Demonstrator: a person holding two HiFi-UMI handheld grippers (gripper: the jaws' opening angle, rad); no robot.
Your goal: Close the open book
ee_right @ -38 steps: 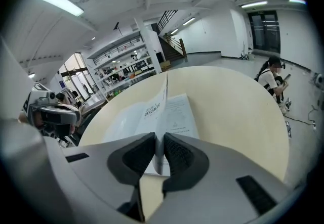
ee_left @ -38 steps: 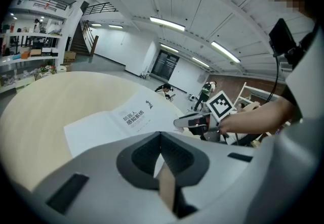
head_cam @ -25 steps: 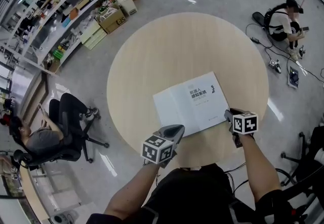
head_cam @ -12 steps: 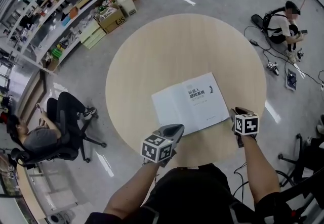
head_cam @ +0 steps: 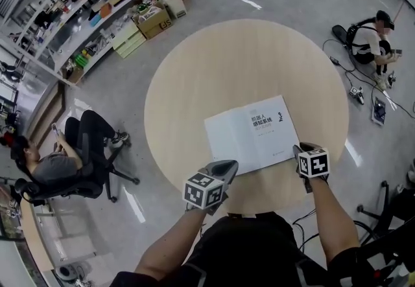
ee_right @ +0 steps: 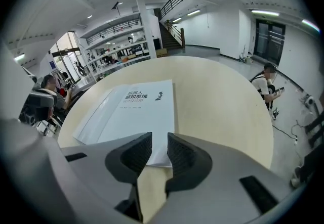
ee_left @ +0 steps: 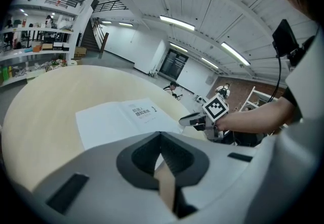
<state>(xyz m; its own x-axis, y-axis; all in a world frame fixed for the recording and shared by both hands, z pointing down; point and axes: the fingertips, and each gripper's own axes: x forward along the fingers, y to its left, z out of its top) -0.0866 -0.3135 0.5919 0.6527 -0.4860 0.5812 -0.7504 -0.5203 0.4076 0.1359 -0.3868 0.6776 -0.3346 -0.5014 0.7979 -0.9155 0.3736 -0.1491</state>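
Observation:
An open book [head_cam: 253,133] lies flat with white pages up on the near right part of a round light-wood table [head_cam: 246,59]. My right gripper [head_cam: 297,148] is at the book's near right corner. In the right gripper view its jaws stand a little apart [ee_right: 159,144], and the corner of the book [ee_right: 134,112] shows in the gap, with no pad pressing on it. My left gripper [head_cam: 228,164] hovers at the book's near left edge. Its jaws meet at the tip [ee_left: 161,134] with nothing between them, the book [ee_left: 126,119] just ahead.
A person sits in an office chair [head_cam: 65,162] left of the table. Another person sits on the floor [head_cam: 369,39] at the upper right, with cables [head_cam: 363,94] nearby. Stocked shelves [head_cam: 97,7] line the far left. A dark chair base [head_cam: 395,208] stands at the right.
My right gripper has edged in toward the book's near right corner. The left gripper and the book lie as before; the head view has shifted slightly.

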